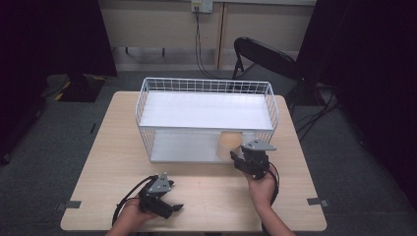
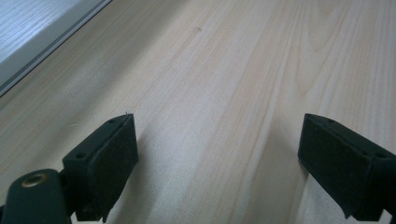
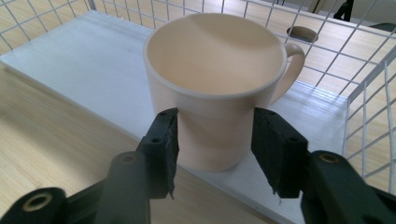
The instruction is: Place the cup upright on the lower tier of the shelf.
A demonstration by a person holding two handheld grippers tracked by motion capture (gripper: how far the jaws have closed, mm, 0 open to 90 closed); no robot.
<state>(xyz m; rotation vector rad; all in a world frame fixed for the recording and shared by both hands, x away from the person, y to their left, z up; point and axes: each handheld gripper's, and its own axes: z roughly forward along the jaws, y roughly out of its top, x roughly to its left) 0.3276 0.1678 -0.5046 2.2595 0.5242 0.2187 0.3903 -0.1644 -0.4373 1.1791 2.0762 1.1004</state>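
High view: fixed above the person's side, facing forward and down over the whole table [image 1: 196,196], the wire rack [image 1: 206,118] and the floor behind. Left gripper view: rides the left gripper [image 2: 217,158], looking low and close along bare tabletop, with the rack's white board at its upper left. Right gripper view: rides the right gripper [image 3: 215,149], very near the cup [image 3: 215,84] on the rack's lower board. The high and right gripper views share cup and rack.
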